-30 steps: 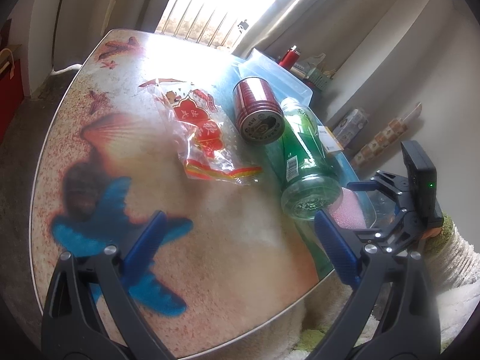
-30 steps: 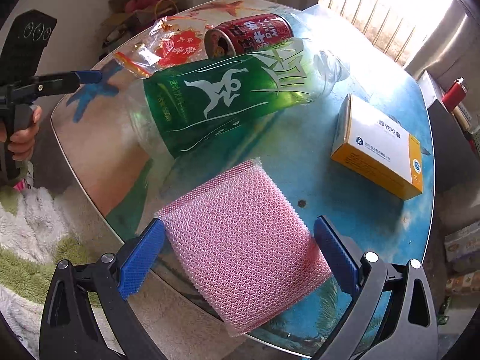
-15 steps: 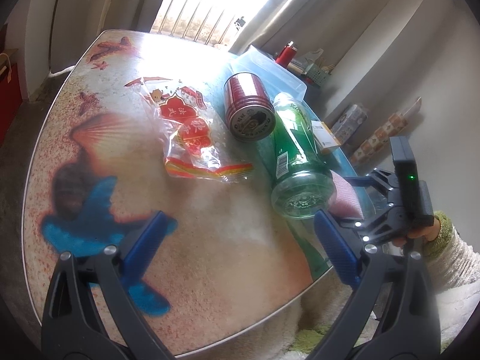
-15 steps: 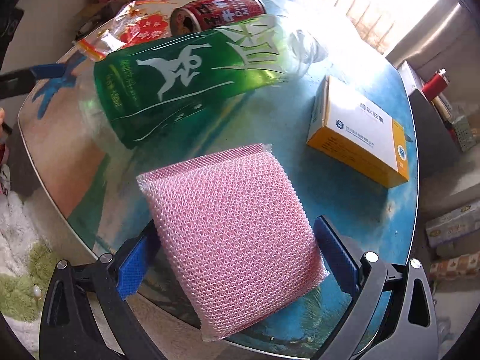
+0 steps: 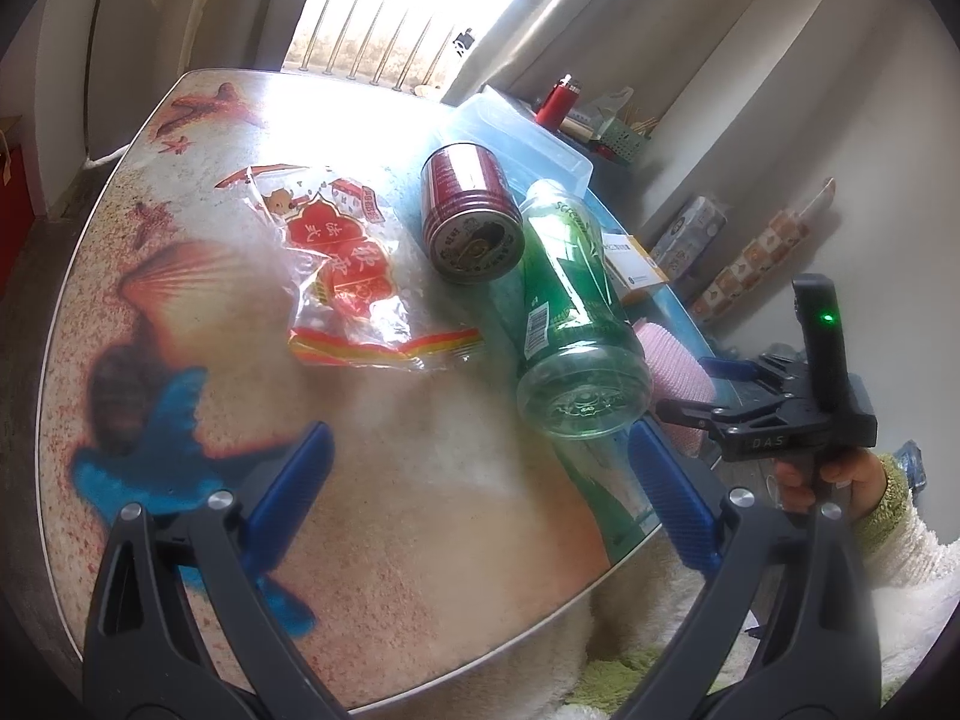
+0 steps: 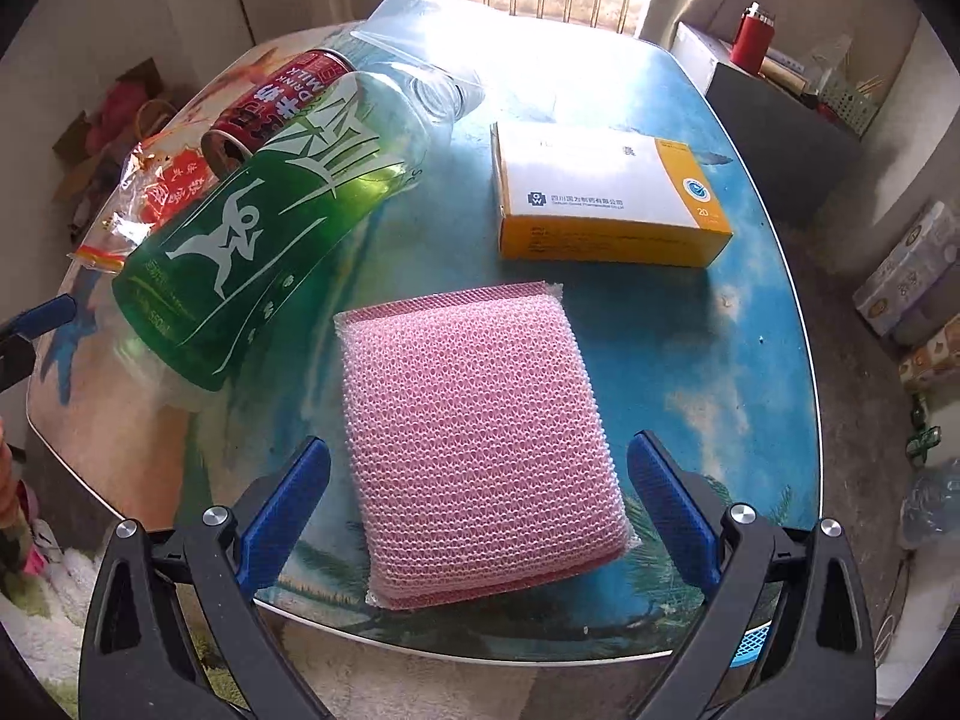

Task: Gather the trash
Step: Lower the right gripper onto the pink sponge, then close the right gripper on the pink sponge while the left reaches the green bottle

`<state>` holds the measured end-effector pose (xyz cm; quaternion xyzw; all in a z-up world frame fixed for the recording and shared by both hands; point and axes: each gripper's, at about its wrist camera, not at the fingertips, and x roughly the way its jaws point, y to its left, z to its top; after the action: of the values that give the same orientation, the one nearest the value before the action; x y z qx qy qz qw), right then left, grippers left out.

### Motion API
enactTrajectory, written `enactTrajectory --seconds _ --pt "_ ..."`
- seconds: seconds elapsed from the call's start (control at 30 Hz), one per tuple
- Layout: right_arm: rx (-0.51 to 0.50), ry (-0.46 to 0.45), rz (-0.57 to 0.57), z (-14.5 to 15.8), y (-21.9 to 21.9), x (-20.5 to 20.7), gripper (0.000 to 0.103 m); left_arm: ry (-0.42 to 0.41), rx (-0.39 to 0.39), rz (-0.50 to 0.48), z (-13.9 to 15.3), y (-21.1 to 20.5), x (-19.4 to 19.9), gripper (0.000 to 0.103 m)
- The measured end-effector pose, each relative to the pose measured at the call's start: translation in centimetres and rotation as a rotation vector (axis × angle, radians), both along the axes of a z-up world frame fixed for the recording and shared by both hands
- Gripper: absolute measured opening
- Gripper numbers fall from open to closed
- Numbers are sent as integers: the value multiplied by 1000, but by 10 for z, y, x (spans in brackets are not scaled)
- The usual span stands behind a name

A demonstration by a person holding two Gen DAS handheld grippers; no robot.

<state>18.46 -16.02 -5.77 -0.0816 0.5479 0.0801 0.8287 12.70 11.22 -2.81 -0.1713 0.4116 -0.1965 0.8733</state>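
A green plastic bottle lies on its side on the printed table, beside a red drink can, also lying down. Left of the can lies a crinkled clear wrapper with red print. My left gripper is open over the table's near edge, empty, short of the bottle's base. My right gripper is open with its blue fingers on either side of a pink mesh scouring pad, apart from it. The right gripper also shows from the side in the left wrist view, a hand holding it.
A yellow and white medicine box sits behind the pad. A clear plastic lid or tray lies at the table's far side. A dark cabinet with a red lighter stands beyond. White fluffy rug lies below the table's near edge.
The right gripper has swung around to face the pink pad squarely, and its fingers now flank it. The left gripper has shifted slightly, and the bottle and can sit more central in its view.
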Motion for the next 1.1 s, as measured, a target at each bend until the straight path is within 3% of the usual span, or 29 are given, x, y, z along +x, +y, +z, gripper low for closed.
enactTrajectory --seconds 0.13,0.2,0.33,0.53,0.87,0.9,0.97,1.07,1.1 --pt "14 -11 -35 0 -2 0 93 -30 2 -13 13 -9 5 94" --pt "50 -2 -59 -1 -11 3 84 -58 10 -27 22 -16 9 94" --pt "100 -23 -105 0 -20 1 82 -97 42 -71 36 -36 27 94" --pt "192 -53 -184 -1 -34 -8 82 -56 199 -114 33 -79 63 94" --pt "192 -87 -188 -7 -34 -10 82 40 298 -150 15 -122 83 94" --pt "188 -85 -187 -8 -33 -9 83 42 300 -148 14 -124 82 91" --pt "192 -81 -190 -10 -33 -8 83 46 308 -143 13 -127 80 73" --pt "213 -73 -195 -10 -36 -8 83 49 330 -117 12 -129 73 58" --pt "220 -69 -196 -10 -37 -7 83 49 334 -116 12 -129 70 58"
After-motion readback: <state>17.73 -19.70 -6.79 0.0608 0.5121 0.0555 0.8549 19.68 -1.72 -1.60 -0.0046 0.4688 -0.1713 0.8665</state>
